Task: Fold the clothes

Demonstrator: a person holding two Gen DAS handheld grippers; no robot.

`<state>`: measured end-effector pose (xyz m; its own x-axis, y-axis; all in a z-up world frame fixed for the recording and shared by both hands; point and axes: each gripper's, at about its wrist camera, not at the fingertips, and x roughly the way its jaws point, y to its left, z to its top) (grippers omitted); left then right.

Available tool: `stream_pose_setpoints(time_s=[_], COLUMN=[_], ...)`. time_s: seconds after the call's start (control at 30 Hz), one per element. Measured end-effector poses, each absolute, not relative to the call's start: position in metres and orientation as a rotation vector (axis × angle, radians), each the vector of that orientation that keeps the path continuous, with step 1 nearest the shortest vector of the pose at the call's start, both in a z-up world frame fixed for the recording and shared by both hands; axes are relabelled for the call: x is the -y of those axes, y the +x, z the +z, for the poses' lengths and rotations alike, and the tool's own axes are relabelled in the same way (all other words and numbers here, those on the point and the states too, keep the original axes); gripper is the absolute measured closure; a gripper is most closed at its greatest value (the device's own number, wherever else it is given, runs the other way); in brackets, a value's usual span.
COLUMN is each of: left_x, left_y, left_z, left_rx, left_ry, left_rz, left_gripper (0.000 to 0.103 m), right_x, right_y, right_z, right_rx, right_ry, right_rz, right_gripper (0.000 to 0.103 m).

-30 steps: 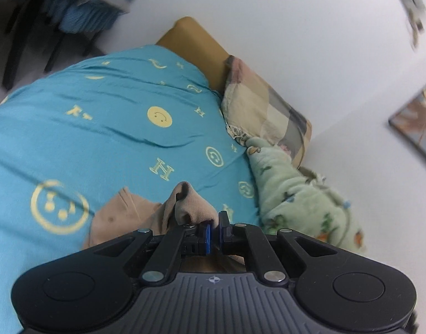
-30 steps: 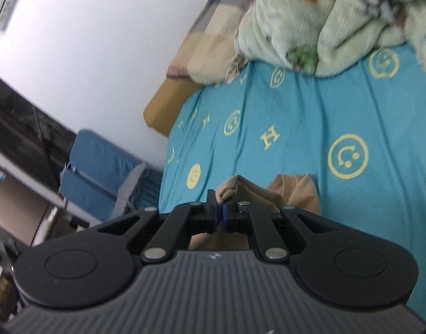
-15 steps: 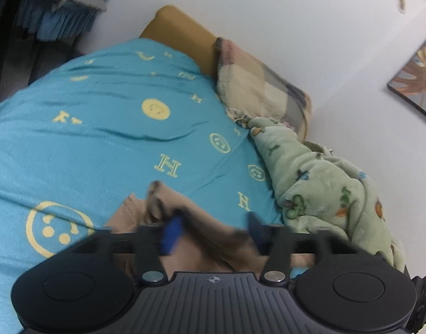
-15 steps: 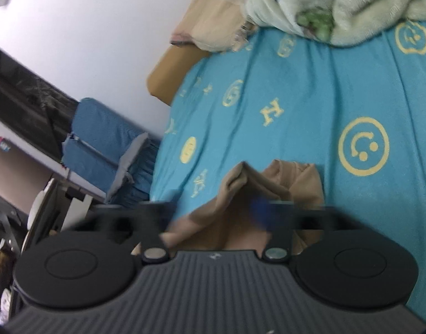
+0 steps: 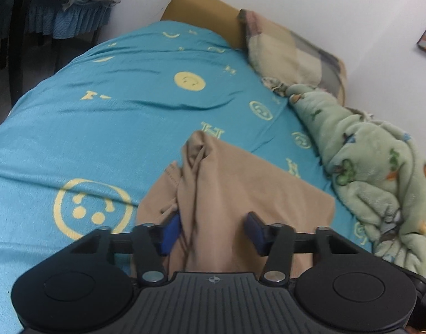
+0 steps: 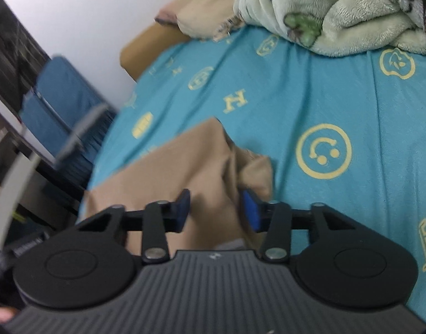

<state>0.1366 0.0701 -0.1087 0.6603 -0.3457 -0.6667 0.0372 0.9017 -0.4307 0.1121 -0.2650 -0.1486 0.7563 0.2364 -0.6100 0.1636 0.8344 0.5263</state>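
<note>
both grippers have let go: the tan garment (image 5: 235, 192) now lies on the bed sheet (image 5: 115, 128). left gripper (image 5: 211, 231) and right gripper (image 6: 217, 211) jaws, just closing, stand apart over it. the sheet's yellow print reads "h".

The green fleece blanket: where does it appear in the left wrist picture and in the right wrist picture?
Left wrist view: the green fleece blanket lies along the right edge, right of the tan garment.
Right wrist view: the blanket fills the top right corner, above the garment.
Shared landmark: the patchwork pillow beside the blanket, at the wall end of the blue sheet.
</note>
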Motion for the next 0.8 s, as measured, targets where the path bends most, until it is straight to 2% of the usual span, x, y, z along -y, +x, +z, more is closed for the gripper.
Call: stream_pose_setpoints(time_s=[0.03, 0.07, 0.13, 0.2, 0.33, 0.47, 0.57, 0.63, 0.67, 0.7, 0.73, 0.77, 0.8], left_x=[-0.069, -0.069, -0.067, -0.065, -0.06, -0.055, -0.055, -0.055, -0.055, -0.055, -0.056, -0.057, -0.058], left_y=[0.136, 0.134, 0.13, 0.125, 0.121, 0.129, 0.134, 0.134, 0.133, 0.131, 0.128, 0.123, 0.117], left_z=[-0.109, -0.108, -0.101, -0.091, -0.075, -0.089, -0.1, -0.098, -0.097, -0.095, -0.093, -0.091, -0.088], left_rx=[-0.821, -0.812, -0.772, -0.722, -0.647, -0.707, -0.748, -0.759, -0.767, -0.772, -0.779, -0.788, -0.797], left_ry=[-0.384, -0.367, -0.353, -0.35, -0.335, -0.298, -0.281, -0.279, -0.29, -0.308, -0.327, -0.343, -0.356], left_rz=[-0.218, -0.215, -0.224, -0.236, -0.242, -0.227, -0.218, -0.217, -0.223, -0.228, -0.235, -0.242, -0.248], left_gripper=[0.078, 0.094, 0.098, 0.098, 0.098, 0.097, 0.089, 0.072, 0.057, 0.049, 0.048, 0.046, 0.042], right_x=[0.262, 0.26, 0.255, 0.251, 0.244, 0.242, 0.248, 0.252, 0.253, 0.253, 0.253, 0.252, 0.252], right_y=[0.112, 0.111, 0.109, 0.106, 0.1, 0.108, 0.117, 0.119, 0.12, 0.12, 0.118, 0.114, 0.109], right_z=[-0.149, -0.147, -0.141, -0.132, -0.117, -0.122, -0.143, -0.148, -0.147, -0.145, -0.14, -0.135, -0.13], right_rx=[-0.718, -0.707, -0.677, -0.634, -0.541, -0.562, -0.658, -0.683, -0.69, -0.696, -0.685, -0.666, -0.646], right_ry=[0.577, 0.558, 0.52, 0.48, 0.403, 0.363, 0.419, 0.462, 0.471, 0.476, 0.48, 0.482, 0.484], right_rz=[0.043, 0.043, 0.039, 0.024, -0.003, -0.014, -0.028, -0.021, -0.021, -0.023, -0.022, -0.018, -0.015], right_gripper=[0.088, 0.09, 0.096, 0.097, 0.097, 0.097, 0.094, 0.091, 0.087, 0.082, 0.064, 0.036, 0.023])
